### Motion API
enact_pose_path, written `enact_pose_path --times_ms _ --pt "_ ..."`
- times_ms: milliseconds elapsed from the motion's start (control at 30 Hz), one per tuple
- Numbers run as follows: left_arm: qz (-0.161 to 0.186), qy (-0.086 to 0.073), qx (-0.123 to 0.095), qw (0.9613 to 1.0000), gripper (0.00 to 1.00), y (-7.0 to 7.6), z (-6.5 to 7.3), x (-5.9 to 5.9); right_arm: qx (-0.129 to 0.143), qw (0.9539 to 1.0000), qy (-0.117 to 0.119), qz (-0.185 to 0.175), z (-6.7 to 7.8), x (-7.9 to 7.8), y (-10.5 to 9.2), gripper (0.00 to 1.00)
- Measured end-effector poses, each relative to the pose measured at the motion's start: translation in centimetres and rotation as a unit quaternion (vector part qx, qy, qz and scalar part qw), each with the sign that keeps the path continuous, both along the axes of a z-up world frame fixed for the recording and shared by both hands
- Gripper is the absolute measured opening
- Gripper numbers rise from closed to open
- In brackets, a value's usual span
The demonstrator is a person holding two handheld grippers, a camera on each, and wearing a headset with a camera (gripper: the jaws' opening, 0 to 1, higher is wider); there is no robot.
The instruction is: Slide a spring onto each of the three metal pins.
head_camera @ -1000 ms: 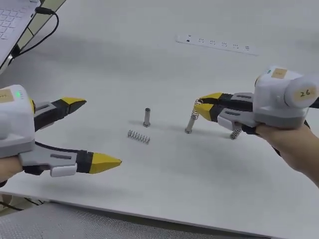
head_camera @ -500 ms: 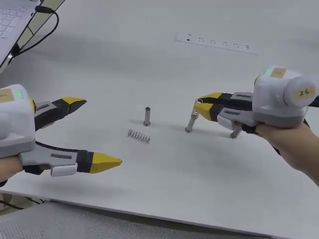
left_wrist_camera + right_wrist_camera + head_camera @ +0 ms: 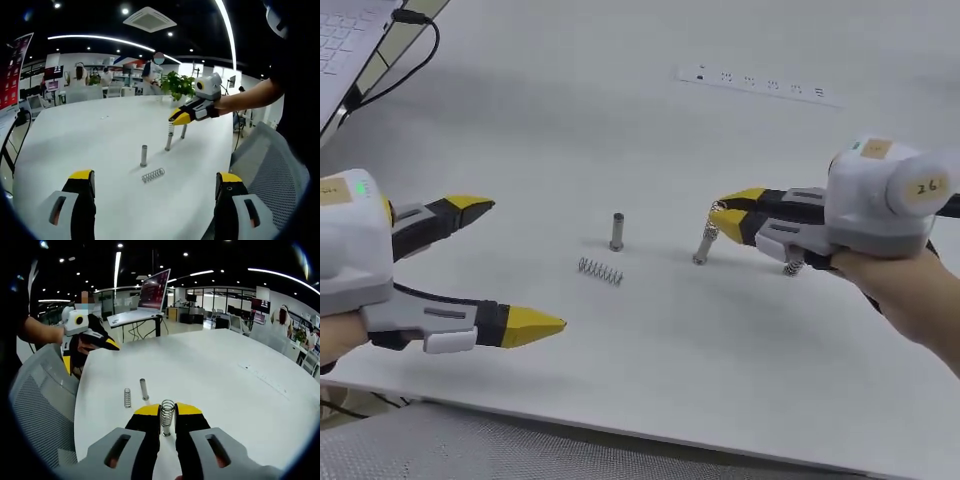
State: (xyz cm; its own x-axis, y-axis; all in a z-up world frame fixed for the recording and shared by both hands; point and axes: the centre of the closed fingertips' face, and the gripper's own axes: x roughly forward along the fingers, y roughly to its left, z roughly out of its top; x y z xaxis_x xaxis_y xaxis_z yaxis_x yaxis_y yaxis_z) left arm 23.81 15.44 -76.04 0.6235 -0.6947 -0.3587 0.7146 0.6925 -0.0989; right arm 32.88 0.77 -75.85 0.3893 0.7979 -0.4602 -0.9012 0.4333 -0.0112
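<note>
Lower left in the head view, my left gripper (image 3: 525, 264) holds its jaws wide apart. At centre a loose spring (image 3: 600, 271) lies flat before the bare pin (image 3: 617, 231). It looks light, squashy and apt to roll, so I'd pinch its middle coils. Further right, my right gripper (image 3: 720, 215) clamps a second spring (image 3: 709, 232) on a leaning pin (image 3: 701, 255). The right gripper view shows those coils between my tips.

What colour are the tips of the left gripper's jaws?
Yellow, on the left gripper; clearest in the head view.
</note>
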Motion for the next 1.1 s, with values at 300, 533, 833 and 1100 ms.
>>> enact_pose_path --times_ms 300,533,833,1100 --pt "0.002 0.000 0.001 1.0000 0.98 0.1 0.0 0.2 -0.003 1.0000 0.005 -0.004 -0.8 0.1 -0.3 0.08" --pt "0.001 -0.001 0.002 1.0000 0.98 0.0 0.0 0.3 -0.009 0.9999 0.009 -0.002 -1.6 0.0 -0.4 0.08" --pt "0.001 0.000 0.003 1.0000 0.98 0.0 -0.2 0.3 -0.026 0.9996 0.007 0.006 -2.9 -0.1 -0.4 0.08" --pt "0.003 -0.001 0.004 1.0000 0.98 0.0 -0.2 0.3 -0.053 0.9984 0.006 0.015 -4.6 -0.3 -0.3 0.08"
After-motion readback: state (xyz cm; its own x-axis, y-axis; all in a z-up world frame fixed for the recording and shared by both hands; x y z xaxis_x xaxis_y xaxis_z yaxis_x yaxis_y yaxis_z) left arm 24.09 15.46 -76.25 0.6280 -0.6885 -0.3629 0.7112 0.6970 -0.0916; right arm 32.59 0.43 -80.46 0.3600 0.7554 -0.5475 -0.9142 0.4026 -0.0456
